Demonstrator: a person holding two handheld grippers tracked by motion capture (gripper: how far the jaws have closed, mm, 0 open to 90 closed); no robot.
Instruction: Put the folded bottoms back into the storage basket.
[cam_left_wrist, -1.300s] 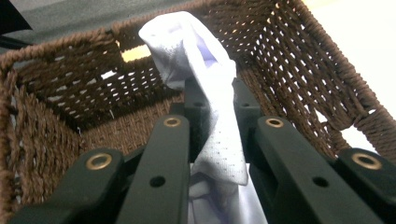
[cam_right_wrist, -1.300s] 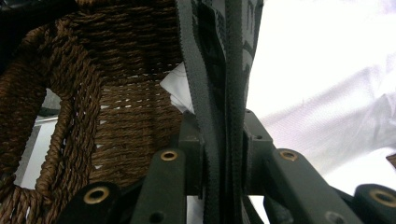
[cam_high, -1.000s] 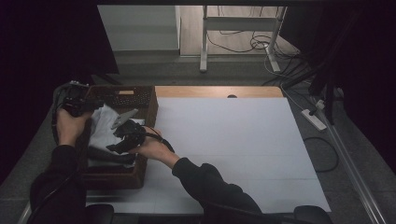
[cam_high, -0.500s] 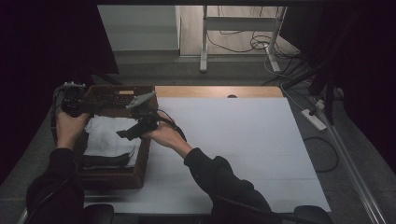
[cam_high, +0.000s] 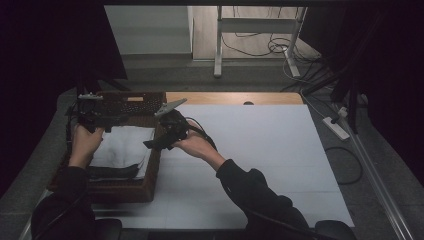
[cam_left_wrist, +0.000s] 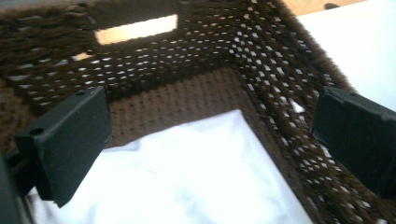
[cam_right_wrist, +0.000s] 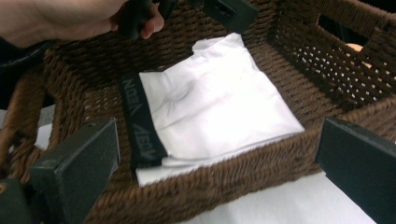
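Observation:
A brown wicker basket (cam_high: 150, 172) stands at the table's left end. A folded white garment (cam_high: 122, 147) with a black waistband (cam_high: 112, 172) lies flat in it. My left gripper (cam_high: 111, 120) hangs over the basket's far end. In the left gripper view it (cam_left_wrist: 215, 144) stands open above the white cloth (cam_left_wrist: 187, 182), facing the basket's far wall (cam_left_wrist: 187, 60). My right gripper (cam_high: 155, 144) hovers at the basket's right rim. In the right gripper view it (cam_right_wrist: 219, 163) is open, looking down on the garment (cam_right_wrist: 210, 112) and waistband (cam_right_wrist: 140, 126), with nothing between the jaws.
A white sheet (cam_high: 260, 150) covers the table to the right of the basket. A power strip (cam_high: 336, 127) and cables lie past the table's right edge. The person's other hand (cam_right_wrist: 70, 18) shows over the basket's far rim in the right gripper view.
A second ago both grippers held the garment up over the basket. It now lies flat inside, the right gripper has drawn back to the right rim, and the left has moved toward the far end.

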